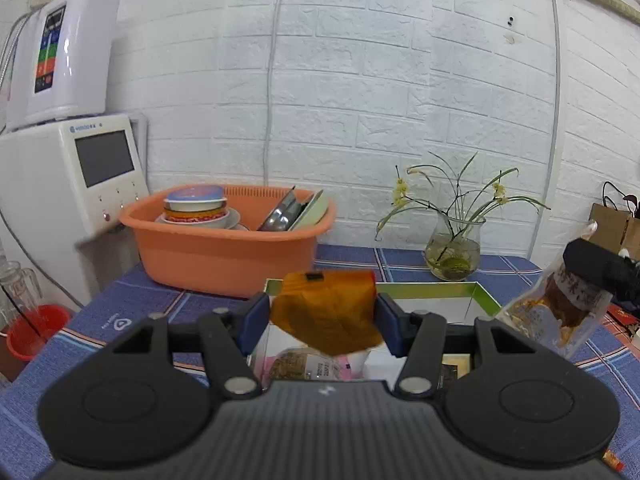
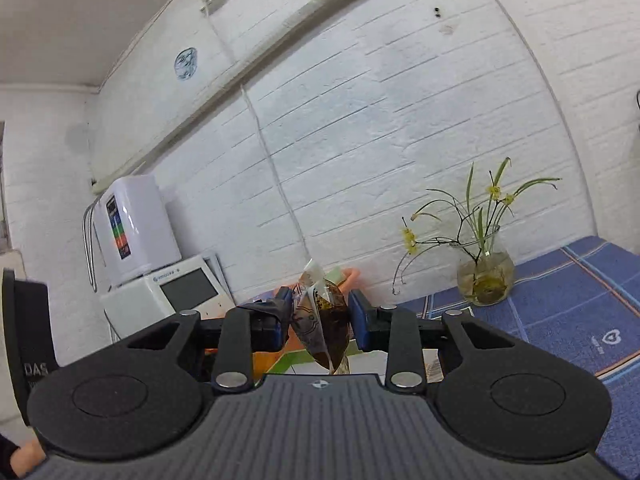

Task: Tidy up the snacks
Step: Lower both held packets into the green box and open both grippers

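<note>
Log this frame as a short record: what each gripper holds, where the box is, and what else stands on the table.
left gripper: shut on orange snack packet, above the box
right gripper: shut on clear snack pouch, lifted off the table
box: open, green-rimmed, some snacks inside
table: blue checked cloth
behind box: orange basin with dishes, glass vase with stems

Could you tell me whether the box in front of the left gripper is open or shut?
Open: the box has no lid on, and packets lie visible inside between its green-edged walls.
</note>
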Demonstrator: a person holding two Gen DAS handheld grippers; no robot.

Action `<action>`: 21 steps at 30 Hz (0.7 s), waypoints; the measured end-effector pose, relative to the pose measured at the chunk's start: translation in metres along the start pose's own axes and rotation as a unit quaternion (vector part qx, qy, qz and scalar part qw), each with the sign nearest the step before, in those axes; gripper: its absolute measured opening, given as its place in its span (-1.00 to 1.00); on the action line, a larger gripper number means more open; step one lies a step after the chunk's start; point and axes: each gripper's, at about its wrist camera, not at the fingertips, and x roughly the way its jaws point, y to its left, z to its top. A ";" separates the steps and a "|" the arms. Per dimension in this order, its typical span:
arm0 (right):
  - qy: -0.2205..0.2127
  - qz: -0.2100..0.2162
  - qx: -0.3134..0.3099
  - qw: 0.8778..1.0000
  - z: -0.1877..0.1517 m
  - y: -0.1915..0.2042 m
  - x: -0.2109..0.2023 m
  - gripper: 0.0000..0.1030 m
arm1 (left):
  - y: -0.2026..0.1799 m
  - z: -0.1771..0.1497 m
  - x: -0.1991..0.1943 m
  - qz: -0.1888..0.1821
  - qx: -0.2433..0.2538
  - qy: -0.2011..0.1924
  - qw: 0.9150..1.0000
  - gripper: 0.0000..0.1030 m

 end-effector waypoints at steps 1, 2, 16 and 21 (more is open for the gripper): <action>-0.001 -0.002 0.021 1.000 0.001 -0.003 0.004 0.06 | 0.003 0.000 0.005 -0.001 -0.005 0.005 1.000 0.08; 0.000 -0.002 0.037 0.999 0.001 -0.006 0.009 0.06 | 0.006 -0.002 0.010 -0.001 -0.010 0.008 1.000 0.07; 0.096 0.019 0.144 0.985 -0.034 -0.033 0.047 0.07 | 0.006 -0.025 0.037 0.009 0.013 0.046 0.999 0.04; 0.098 0.024 0.134 0.986 -0.032 -0.033 0.046 0.08 | 0.003 -0.028 0.042 0.022 0.027 0.053 0.998 0.04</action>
